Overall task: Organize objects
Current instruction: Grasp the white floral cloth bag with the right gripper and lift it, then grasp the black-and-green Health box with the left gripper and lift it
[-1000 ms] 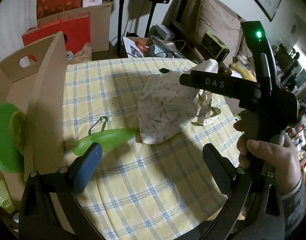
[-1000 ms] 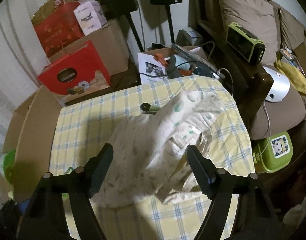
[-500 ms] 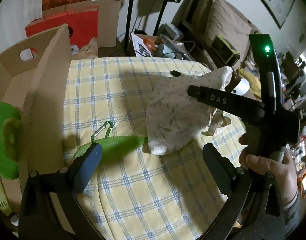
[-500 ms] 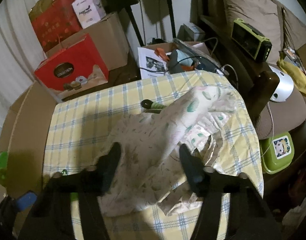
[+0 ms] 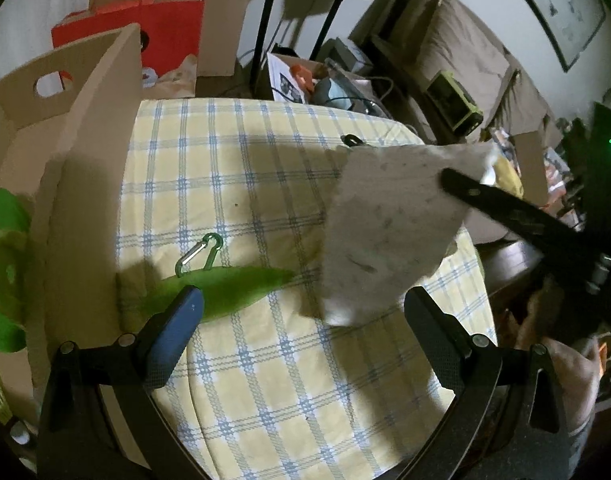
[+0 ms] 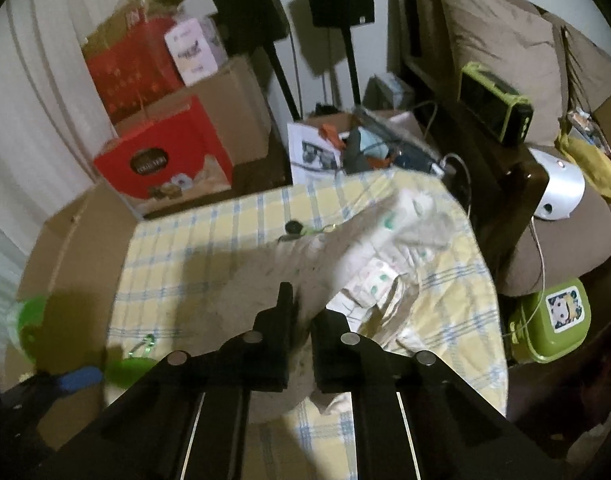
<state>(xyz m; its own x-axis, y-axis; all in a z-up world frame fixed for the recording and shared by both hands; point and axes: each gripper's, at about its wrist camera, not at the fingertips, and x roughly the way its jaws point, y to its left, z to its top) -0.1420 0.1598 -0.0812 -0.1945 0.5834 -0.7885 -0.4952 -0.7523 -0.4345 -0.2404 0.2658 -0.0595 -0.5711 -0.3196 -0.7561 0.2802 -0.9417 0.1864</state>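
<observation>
Since a second ago my right gripper (image 6: 303, 320) has gone from wide open to clamped on the printed cloth (image 5: 385, 232), and the cloth now hangs lifted off the checked tablecloth (image 5: 233, 168) instead of lying heaped on it.

From my left wrist camera, at nine o'clock stands the open cardboard box (image 5: 93, 152), its flap upright along the table's edge, with a green round thing (image 5: 5, 272) inside it. Just beside the box, at about seven o'clock, the green pouch (image 5: 241, 286) lies flat on the tablecloth with a carabiner (image 5: 199, 252) at its upper end. My left gripper (image 5: 305, 320) hovers over the table with its jaws spread wide and nothing between them; its blue-padded finger (image 5: 177, 332) overlaps the pouch's near end in the picture, but I cannot tell whether they touch. At two o'clock the cloth dangles from my right gripper's black finger (image 5: 497, 204), its lower corner close above the tablecloth.

From my right wrist camera the jaws are drawn nearly together with a fold of cloth pinched between them. The rest of the cloth (image 6: 385, 248) trails away towards one o'clock, and a small black-and-green object (image 6: 295, 229) lies at twelve o'clock beyond it.
</observation>
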